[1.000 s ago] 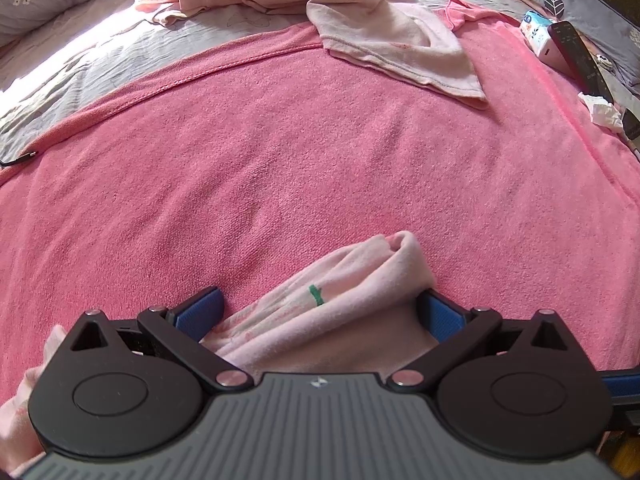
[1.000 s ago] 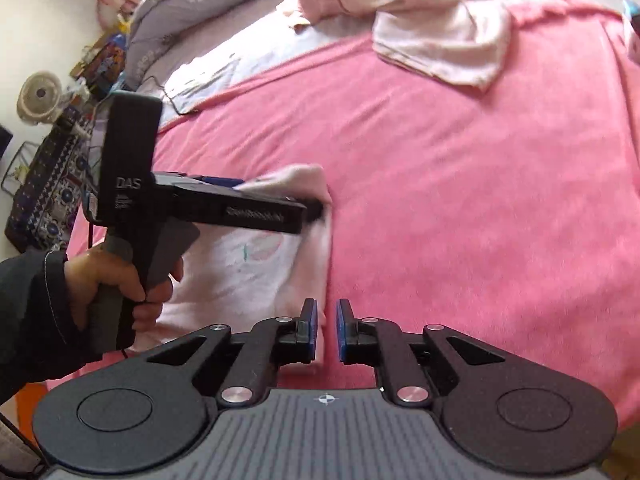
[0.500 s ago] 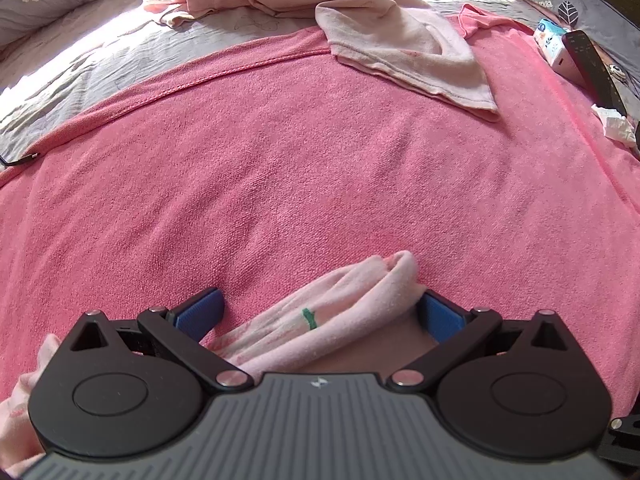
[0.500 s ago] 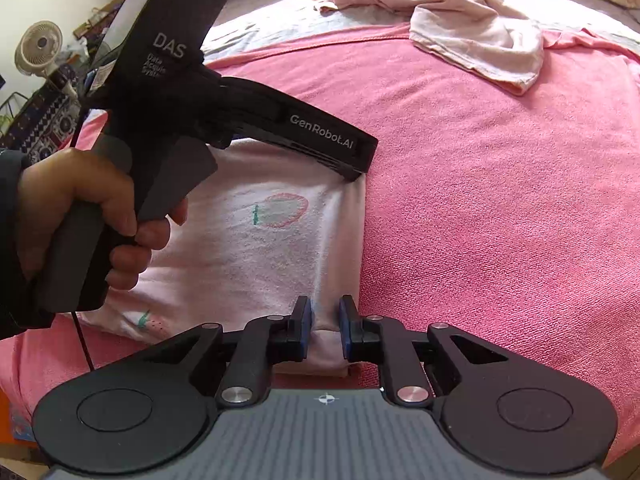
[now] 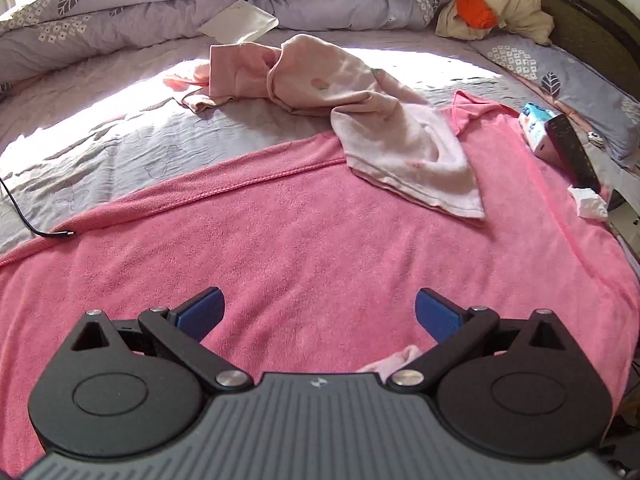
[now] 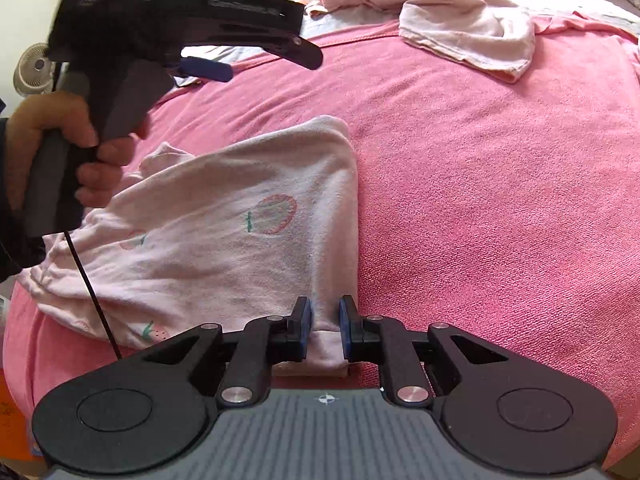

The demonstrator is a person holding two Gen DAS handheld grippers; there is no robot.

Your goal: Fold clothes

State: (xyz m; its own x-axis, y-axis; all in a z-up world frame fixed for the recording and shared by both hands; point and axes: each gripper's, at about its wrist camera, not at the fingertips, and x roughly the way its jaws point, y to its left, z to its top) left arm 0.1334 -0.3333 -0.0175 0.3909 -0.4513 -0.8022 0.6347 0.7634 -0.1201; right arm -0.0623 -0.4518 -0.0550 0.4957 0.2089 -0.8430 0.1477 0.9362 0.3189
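Observation:
A folded pale pink garment (image 6: 224,232) with strawberry prints lies on the pink towel (image 6: 500,184). My right gripper (image 6: 326,312) is shut on its near right corner, and the cloth bunches between the blue pads. My left gripper (image 5: 318,304) hangs open over bare towel (image 5: 280,240) with nothing between its fingers. Only a tip of the garment (image 5: 394,362) shows beneath it. In the right wrist view a hand (image 6: 60,148) holds the left gripper above the garment's far left, one blue pad (image 6: 206,69) showing.
A heap of unfolded pink clothes (image 5: 360,120) lies at the towel's far edge on the grey sheet. A rumpled grey quilt (image 5: 200,0) sits behind. A small box (image 5: 536,128), a black remote (image 5: 572,152) and a tissue (image 5: 590,204) lie right. A black cable (image 5: 24,220) lies left.
My left gripper has lifted up and off the garment, which no longer lies between its open fingers. The right gripper stays shut on the garment's corner.

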